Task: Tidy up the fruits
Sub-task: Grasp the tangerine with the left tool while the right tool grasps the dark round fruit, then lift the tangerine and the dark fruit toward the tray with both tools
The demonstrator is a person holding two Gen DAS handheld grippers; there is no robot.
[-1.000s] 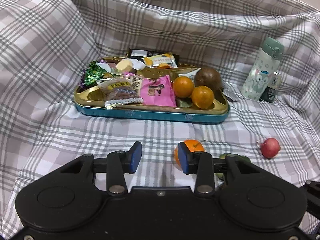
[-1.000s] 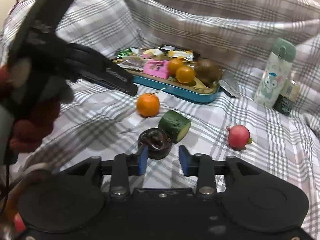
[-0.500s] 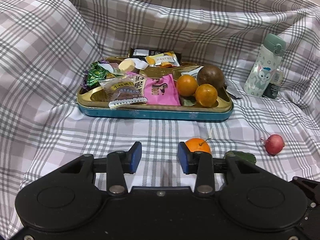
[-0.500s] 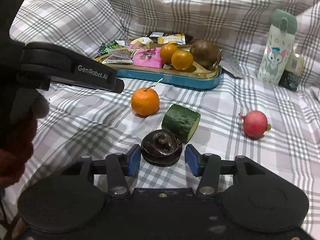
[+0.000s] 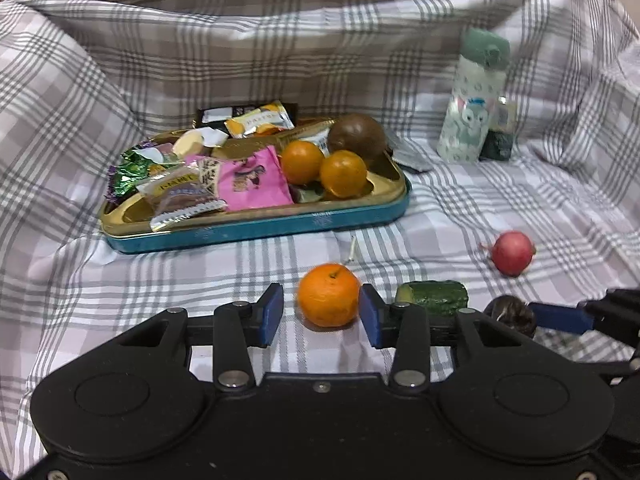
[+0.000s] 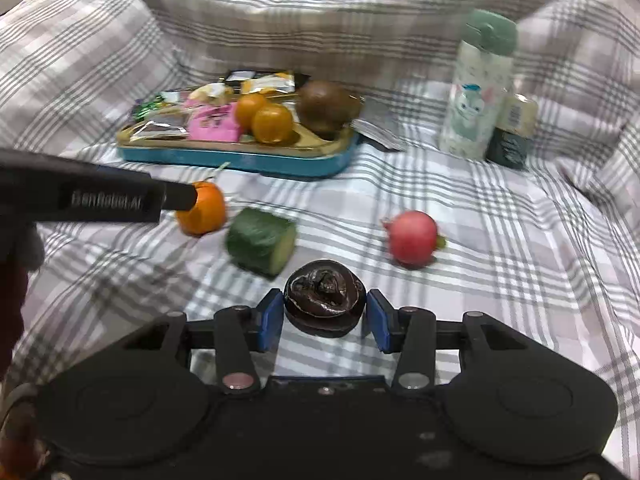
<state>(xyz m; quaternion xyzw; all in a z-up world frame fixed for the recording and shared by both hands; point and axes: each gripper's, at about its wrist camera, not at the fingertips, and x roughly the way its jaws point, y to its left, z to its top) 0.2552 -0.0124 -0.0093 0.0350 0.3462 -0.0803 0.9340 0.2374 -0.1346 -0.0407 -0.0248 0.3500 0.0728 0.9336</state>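
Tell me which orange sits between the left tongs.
The stemmed orange alone on the checked cloth. The other two oranges lie in the tray.

On my checked cloth lie a round orange tangerine with a stem (image 5: 329,295), a cut green cucumber chunk (image 5: 433,298), a dark wrinkled round fruit (image 6: 325,298) and a red radish-like ball (image 6: 412,237), each apart.

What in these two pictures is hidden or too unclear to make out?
- Snack packets: print too small in both views.
- Small jar: partly behind the bottle in both views, label blurred.
- Dark fruit: left view, half hidden by the left gripper.
- Orange: right view, partly covered by the left gripper's finger.
- Right gripper: whether its pads press the dark fruit is unclear.
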